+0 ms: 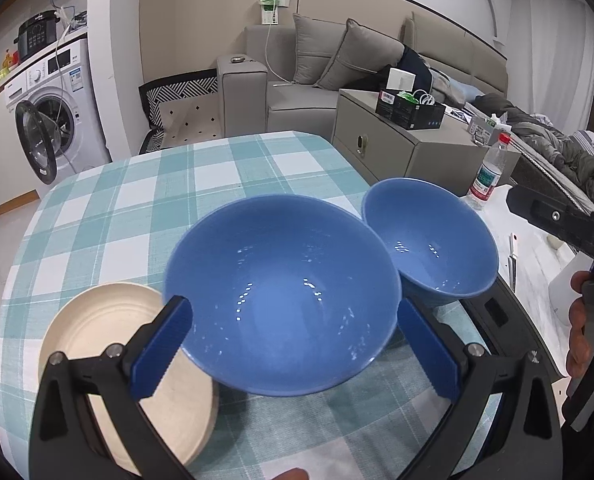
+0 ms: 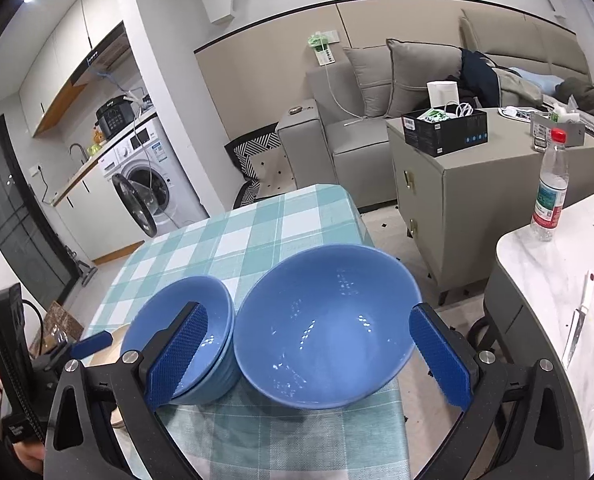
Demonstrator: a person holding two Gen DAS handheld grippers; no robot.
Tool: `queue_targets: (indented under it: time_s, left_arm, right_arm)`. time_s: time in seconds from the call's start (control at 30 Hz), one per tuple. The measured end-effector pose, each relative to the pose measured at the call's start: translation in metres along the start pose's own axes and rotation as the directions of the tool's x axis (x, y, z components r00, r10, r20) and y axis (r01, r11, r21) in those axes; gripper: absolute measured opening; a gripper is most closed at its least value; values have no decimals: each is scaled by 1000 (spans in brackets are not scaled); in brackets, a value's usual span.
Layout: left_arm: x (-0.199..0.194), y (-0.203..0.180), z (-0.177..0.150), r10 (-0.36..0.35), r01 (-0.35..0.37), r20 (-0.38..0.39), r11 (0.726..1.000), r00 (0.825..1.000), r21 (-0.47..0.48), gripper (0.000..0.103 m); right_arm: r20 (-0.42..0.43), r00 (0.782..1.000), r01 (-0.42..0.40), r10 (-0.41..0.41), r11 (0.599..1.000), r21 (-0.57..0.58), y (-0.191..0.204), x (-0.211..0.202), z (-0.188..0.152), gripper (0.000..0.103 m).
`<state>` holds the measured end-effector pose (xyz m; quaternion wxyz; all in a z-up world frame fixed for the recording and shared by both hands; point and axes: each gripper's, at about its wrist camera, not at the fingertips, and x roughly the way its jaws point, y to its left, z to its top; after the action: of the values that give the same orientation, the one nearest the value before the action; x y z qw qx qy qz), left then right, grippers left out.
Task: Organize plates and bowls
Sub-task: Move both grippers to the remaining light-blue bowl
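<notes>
A stack of blue bowls point(image 1: 281, 292) stands on the checked tablecloth point(image 1: 137, 208), partly over a beige plate point(image 1: 97, 320). My left gripper point(image 1: 291, 308) is open, its fingertips flanking the near sides of the stack. In the right wrist view a sliver of plate shows between its left finger point(image 2: 93, 342) and the stack point(image 2: 185, 336). To the right sits a single blue bowl point(image 2: 325, 328), also in the left wrist view point(image 1: 429, 240). My right gripper point(image 2: 309, 310) is open wide around it, pads clear of its rim.
The single bowl sits close to the table's right edge. Right of it is a marble counter point(image 2: 545, 280) with a water bottle point(image 2: 549, 188) and a knife point(image 2: 577, 328). A grey cabinet point(image 2: 457, 184), a sofa and a washing machine point(image 2: 145, 176) stand beyond.
</notes>
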<state>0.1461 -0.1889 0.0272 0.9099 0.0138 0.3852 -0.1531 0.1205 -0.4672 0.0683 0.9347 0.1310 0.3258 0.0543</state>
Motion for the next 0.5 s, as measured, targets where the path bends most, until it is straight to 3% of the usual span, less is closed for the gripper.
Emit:
queue_targets:
  time_s: [0.27, 0.5]
  left_arm:
    - [1, -28, -3, -30, 30, -4, 999, 1000, 42, 103]
    - [0, -46, -2, -68, 67, 6, 994, 998, 88, 101]
  right_arm:
    - [-1, 1000, 6, -6, 999, 37, -11, 5, 0, 103]
    - [40, 998, -42, 40, 998, 53, -16, 2, 1, 102]
